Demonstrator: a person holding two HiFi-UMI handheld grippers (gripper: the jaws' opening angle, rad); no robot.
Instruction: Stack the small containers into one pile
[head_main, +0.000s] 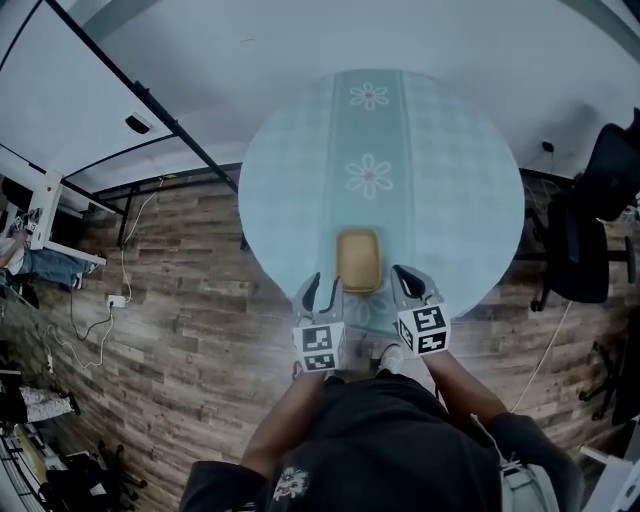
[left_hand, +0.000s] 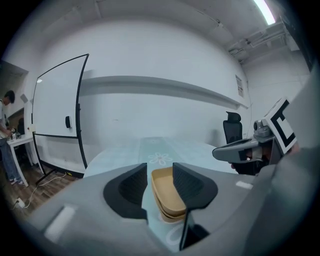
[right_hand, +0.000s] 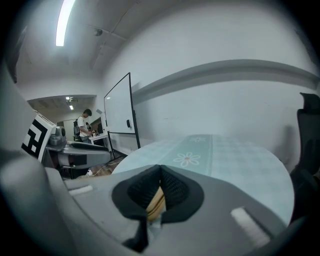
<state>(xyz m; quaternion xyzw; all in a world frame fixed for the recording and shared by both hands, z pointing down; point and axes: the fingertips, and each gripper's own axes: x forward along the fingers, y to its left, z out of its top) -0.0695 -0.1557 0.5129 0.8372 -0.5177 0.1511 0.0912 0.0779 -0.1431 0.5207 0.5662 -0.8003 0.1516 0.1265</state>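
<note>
round table (head_main: 450, 180) | stacked containers (head_main: 358, 260) | left tongs (head_main: 324, 286) parted | right tongs (head_main: 402, 272) clenched

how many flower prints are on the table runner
2 in plain view on the runner: the far flower at its far end, the middle flower just beyond the tan containers. Another may be hidden under them.

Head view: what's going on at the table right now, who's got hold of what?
A person holds a claw in each hand at the near edge of the round table. The tan containers sit nested in one pile on the cloth, just ahead of both claws. The left claw has its jaws apart and grips nothing; the right claw is shut and empty. Neither appears to touch the pile, so the stacking looks done.
</note>
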